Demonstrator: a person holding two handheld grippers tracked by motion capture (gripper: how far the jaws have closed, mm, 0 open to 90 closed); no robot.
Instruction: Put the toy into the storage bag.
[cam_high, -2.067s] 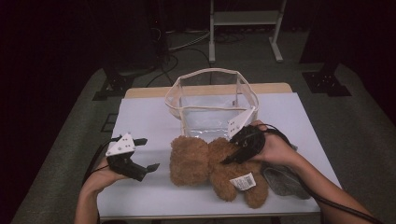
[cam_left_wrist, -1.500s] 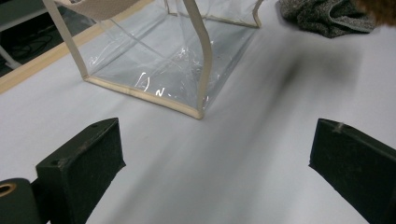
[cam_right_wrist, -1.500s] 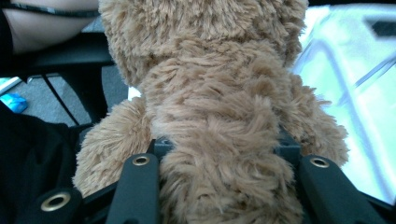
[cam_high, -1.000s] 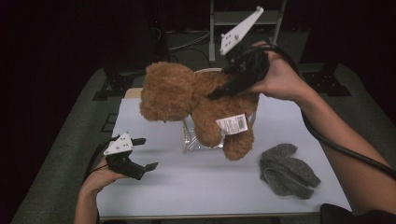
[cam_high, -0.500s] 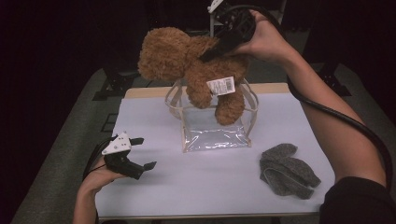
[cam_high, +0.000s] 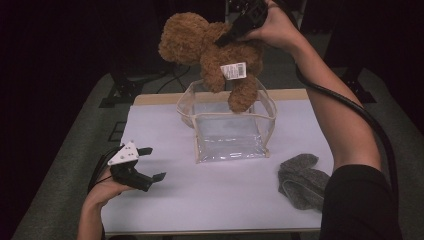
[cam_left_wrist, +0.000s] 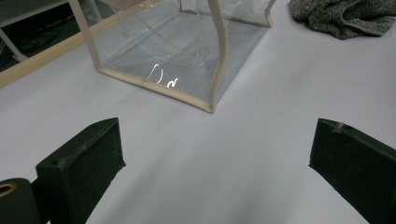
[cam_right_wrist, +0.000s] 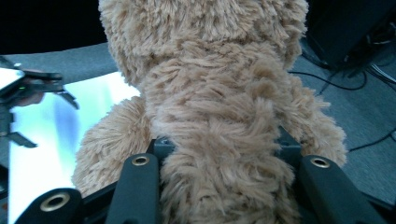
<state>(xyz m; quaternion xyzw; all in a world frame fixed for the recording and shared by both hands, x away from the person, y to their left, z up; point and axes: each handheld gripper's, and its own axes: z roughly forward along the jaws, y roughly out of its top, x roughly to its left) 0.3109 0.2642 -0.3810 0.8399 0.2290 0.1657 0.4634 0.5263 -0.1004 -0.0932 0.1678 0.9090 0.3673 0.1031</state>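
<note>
At the left of the high view, the left gripper (cam_high: 148, 163) lay low over the white bench (cam_high: 220, 200), near its front left corner, cradled in the person's left hand (cam_high: 102, 191). Its jaws stood wide apart with nothing between them; in the left gripper view only bare bench surface showed in the gap, and the grey three-cornered plate sat on top of the tool.

Further right, in the middle of the bench toward its far edge, stood the clear pouch (cam_high: 227, 125), a see-through bag with beige trim, its mouth open upward. From the left gripper (cam_left_wrist: 215, 172), the clear pouch (cam_left_wrist: 187, 51) stood ahead on the bench.

Above that opening hung the teddy bear (cam_high: 215, 47), brown and fluffy, lifted well clear of the bench. Its head tilted to the left, a white tag showed on its body, and one leg dangled down to about the pouch's rim; whether it touched the rim could not be told. The right gripper (cam_high: 235, 36) was clamped on the bear from the upper right, with the person's right hand (cam_high: 275, 27) around the tool. In the right gripper view the jaws pressed into the fur on both sides of the teddy bear (cam_right_wrist: 219, 116).

At the right, near the front edge of the bench, a crumpled grey cloth (cam_high: 302, 180) lay well apart from the pouch.
</note>
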